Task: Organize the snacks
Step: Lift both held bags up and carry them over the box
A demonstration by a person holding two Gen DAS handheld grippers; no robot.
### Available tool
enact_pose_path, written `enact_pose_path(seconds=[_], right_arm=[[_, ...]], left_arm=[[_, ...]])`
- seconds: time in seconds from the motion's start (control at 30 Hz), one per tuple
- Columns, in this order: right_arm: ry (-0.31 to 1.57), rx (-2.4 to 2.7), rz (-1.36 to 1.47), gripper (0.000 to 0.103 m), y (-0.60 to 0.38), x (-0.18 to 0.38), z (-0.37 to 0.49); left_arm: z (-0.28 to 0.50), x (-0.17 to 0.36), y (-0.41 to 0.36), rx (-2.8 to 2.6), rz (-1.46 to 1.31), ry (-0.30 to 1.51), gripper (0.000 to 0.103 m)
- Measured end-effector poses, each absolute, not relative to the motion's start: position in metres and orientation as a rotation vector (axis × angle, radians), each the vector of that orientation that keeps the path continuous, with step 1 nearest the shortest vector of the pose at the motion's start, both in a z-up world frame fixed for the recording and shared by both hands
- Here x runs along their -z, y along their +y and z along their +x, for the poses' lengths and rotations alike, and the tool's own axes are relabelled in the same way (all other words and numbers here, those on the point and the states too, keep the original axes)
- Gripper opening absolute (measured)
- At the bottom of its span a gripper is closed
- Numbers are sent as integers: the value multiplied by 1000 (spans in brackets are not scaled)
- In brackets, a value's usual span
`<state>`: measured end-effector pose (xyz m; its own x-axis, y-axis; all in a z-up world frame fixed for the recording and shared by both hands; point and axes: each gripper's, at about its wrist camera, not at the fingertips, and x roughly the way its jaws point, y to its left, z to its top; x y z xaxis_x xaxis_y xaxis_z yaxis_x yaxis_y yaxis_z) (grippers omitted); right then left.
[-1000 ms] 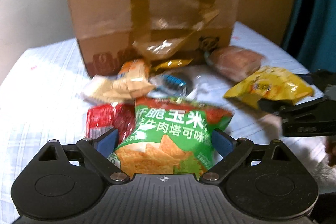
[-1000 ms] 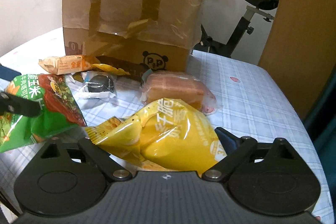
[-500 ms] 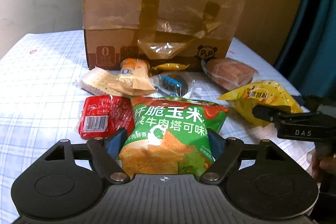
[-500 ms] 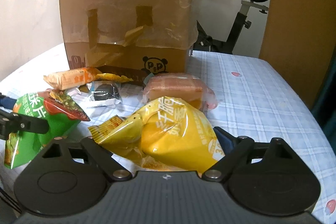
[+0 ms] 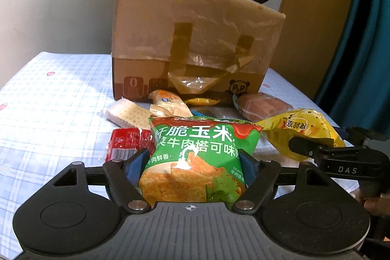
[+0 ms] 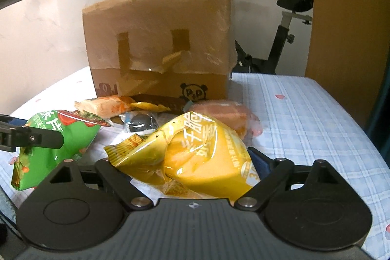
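Centrally, the left hand-held gripper [image 5: 192, 166] clamps the green corn-chip bag [image 5: 198, 155] between its blue pads [image 5: 136, 163], the bag raised above the checked tabletop [image 5: 56, 101]. Likewise, the right hand-held gripper [image 6: 192, 165] grasps the yellow chip bag [image 6: 195, 155], lifted clear of the cloth. Behind both stands the taped cardboard box [image 5: 192, 40]; a red packet [image 5: 125, 143], a cracker pack [image 5: 126, 113] and wrapped bread [image 5: 263, 106] lie before it.

Cardboard box [image 5: 195, 40] ahead, snacks [image 5: 165, 104] before it
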<state>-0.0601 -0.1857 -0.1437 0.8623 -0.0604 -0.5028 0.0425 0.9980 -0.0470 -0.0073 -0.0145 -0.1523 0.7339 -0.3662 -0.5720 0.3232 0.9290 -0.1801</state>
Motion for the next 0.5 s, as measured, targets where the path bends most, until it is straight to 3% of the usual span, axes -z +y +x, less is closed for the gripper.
enact_pose_path(seconds=[0.5], right_arm=[[418, 67, -45, 91, -187, 107, -66]], left_arm=[[-19, 117, 6, 279, -98, 503, 79]])
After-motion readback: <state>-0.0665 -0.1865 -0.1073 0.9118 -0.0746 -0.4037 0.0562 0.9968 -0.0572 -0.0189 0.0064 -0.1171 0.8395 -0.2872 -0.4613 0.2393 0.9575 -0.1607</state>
